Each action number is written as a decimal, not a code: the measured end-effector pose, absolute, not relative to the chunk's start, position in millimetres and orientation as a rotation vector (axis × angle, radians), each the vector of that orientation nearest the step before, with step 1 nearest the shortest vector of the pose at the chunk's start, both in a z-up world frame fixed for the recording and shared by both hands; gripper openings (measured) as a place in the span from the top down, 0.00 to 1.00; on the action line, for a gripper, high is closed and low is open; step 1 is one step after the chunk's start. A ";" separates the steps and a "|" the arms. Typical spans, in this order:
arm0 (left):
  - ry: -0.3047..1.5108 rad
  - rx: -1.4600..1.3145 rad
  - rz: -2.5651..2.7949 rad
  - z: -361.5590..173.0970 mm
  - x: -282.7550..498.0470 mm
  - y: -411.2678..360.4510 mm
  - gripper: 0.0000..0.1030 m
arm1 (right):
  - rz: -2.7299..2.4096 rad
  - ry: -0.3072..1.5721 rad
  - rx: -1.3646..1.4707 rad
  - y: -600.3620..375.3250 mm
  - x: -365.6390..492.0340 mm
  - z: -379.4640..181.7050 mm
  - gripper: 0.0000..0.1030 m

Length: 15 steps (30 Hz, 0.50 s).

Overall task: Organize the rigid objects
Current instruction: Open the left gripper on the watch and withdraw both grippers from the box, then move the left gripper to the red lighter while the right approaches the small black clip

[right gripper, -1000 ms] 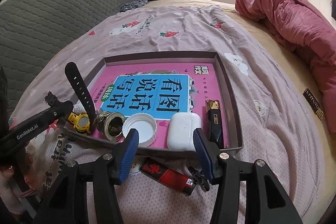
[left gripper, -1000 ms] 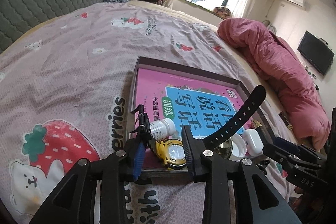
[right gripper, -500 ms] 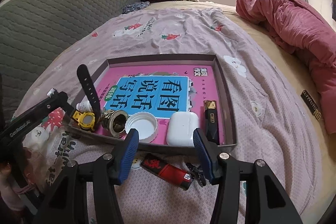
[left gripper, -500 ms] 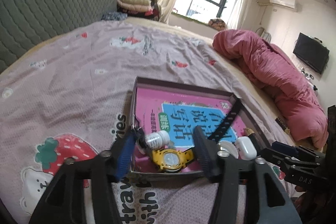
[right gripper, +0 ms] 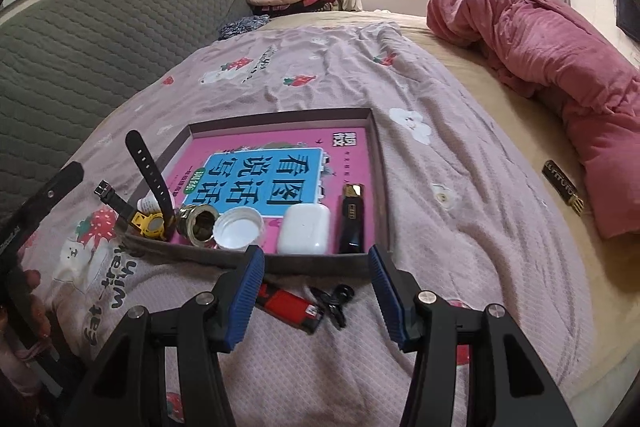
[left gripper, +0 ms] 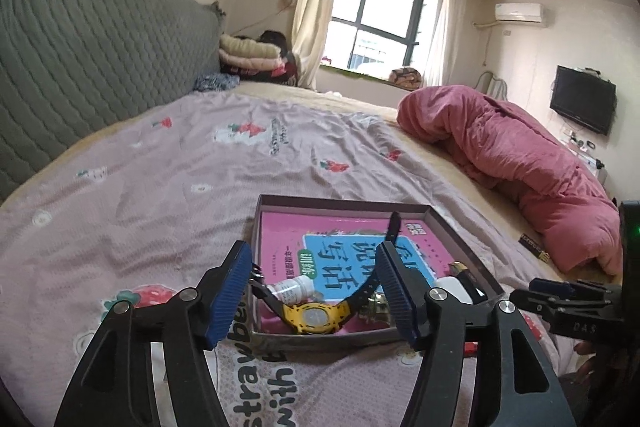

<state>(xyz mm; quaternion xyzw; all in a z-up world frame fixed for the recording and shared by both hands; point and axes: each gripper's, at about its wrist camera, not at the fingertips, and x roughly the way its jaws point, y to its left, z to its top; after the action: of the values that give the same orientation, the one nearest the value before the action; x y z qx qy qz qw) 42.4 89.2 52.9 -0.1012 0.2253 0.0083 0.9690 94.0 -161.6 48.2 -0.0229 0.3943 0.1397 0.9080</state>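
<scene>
My left gripper hangs over the near left corner of the tray on the bed, its jaws having just been opening and now wide apart with nothing clamped, the yellow watch lying in the tray beyond them. My right gripper is also spread and empty, above the red lighter on the bed just near the tray's front wall. Inside the tray: a white cap, an earbud case and a black lighter.

Both tongs, left tongs and right tongs, show black skeletal arms, silver screws, ribbed blue pads, with white lettering, possibly "DAS".
</scene>
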 end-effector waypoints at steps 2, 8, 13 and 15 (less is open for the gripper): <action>0.449 -0.201 0.005 55.9 36.0 82.3 0.36 | 0.283 0.806 -0.043 -167.8 91.9 50.6 0.48; 0.530 -0.193 -0.107 48.2 31.6 46.0 0.35 | 0.267 0.793 -0.030 -183.2 86.4 51.6 0.48; 0.621 -0.134 -0.191 33.9 32.6 8.4 0.35 | 0.256 0.805 -0.040 -191.4 85.4 44.1 0.48; 0.646 -0.104 -0.204 28.2 34.2 -3.5 0.35 | 0.257 0.812 -0.025 -196.7 85.6 39.3 0.48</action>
<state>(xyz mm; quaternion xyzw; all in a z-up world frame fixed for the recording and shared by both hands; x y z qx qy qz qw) 34.2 -3.5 28.2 -0.0511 0.3169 -0.1002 0.9418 85.6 -196.7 39.3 -0.0122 0.3939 0.1249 0.9105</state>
